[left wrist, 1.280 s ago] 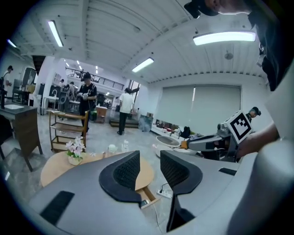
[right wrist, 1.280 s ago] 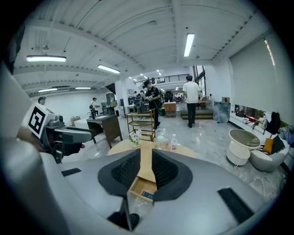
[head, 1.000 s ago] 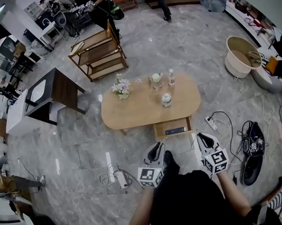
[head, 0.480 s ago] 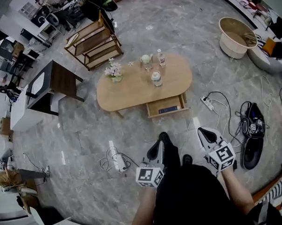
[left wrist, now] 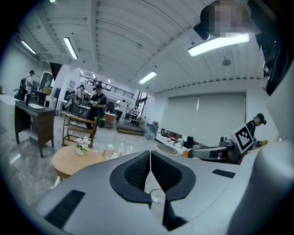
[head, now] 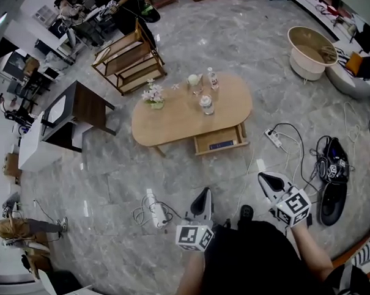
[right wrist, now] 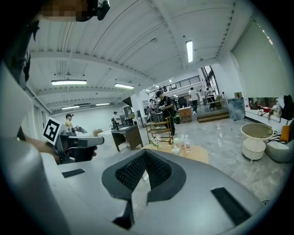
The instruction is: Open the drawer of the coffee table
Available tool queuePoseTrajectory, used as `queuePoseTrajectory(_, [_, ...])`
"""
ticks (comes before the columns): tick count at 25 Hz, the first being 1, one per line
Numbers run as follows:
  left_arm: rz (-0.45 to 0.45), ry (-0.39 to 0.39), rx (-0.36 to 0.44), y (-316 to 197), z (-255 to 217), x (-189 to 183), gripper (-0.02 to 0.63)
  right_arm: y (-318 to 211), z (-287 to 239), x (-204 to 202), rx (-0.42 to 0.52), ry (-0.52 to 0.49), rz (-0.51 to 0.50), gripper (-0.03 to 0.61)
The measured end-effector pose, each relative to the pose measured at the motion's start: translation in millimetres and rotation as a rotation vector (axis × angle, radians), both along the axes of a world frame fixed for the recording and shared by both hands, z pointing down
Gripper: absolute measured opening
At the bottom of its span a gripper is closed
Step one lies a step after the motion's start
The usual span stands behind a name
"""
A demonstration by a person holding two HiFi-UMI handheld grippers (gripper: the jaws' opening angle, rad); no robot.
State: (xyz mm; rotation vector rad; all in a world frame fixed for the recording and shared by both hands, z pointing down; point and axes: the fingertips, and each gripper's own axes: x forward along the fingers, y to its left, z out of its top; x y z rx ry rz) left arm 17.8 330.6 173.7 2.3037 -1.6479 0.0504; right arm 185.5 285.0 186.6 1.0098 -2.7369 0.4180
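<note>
Flowers (head: 153, 94) stand at the left end of the coffee table (head: 172, 126), then a pale jug (head: 194, 81), a bottle (head: 213, 78) and a jar (head: 206, 104) near its middle. On the table's near long side, right of centre, the drawer (head: 220, 141) already stands pulled out toward the person, with a dark flat thing lying in it.

The left gripper (head: 204, 193) hangs well short of the table's near side, its jaws pressed together on nothing. The right gripper (head: 267, 180), further right, is likewise closed and empty. Both point toward the table, and the drawer lies ahead between them, about as near to one as to the other. Its sliding axis runs straight toward the person, so the task looks done.
</note>
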Motion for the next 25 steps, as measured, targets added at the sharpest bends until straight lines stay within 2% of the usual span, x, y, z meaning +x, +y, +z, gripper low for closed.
queuePoseTrajectory(9, [0.050,-0.001,0.038,4,-10,-8,0.018,0,-26,-23,0.074,-0.005,0.013,0.012])
queuePoseTrajectory(19, [0.060,-0.015,0.032,7,-8,-23,0.018,20,-26,-32,0.071,0.016,0.019,0.012])
queuePoseTrajectory(25, [0.064,-0.007,0.029,8,-4,-20,0.018,25,-22,-26,0.071,0.020,0.030,0.012])
